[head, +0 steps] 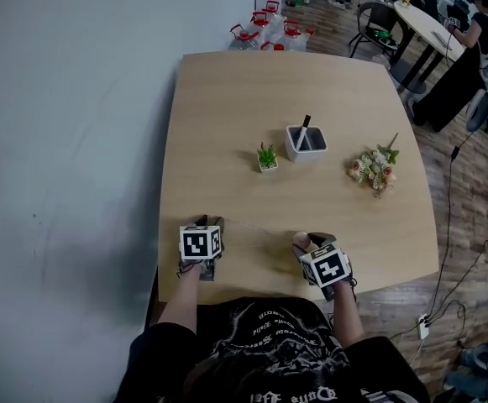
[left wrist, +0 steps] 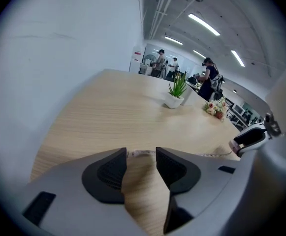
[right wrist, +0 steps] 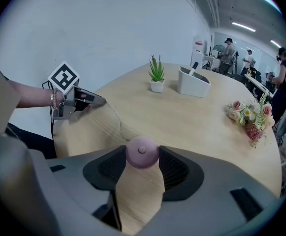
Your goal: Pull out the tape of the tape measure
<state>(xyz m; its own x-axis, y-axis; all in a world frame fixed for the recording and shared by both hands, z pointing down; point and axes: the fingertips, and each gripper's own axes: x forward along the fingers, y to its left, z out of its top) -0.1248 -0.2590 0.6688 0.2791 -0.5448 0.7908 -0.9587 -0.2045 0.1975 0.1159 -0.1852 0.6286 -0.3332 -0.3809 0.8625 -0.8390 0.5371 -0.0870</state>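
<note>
A round pink tape measure (right wrist: 142, 151) sits between the pads of my right gripper (right wrist: 142, 162), which is shut on it just above the wooden table (head: 227, 99). In the head view the case (head: 300, 240) shows at the tip of that gripper (head: 307, 243), near the table's front edge. A thin pale tape (left wrist: 142, 153) lies flat on the tabletop and runs from the case toward my left gripper (left wrist: 141, 167). The left jaws stand apart with bare wood between them. The tape's end rests just beyond their tips, touching neither pad. In the head view the left gripper (head: 205, 225) is to the left of the right one.
Mid-table stand a small potted plant (head: 266, 157), a white holder with a dark pen (head: 306, 142) and a bunch of flowers (head: 376, 168). A pale wall runs along the left. Red-capped jugs (head: 269, 28) sit on the floor behind the table. People, chairs and another table are at the far right.
</note>
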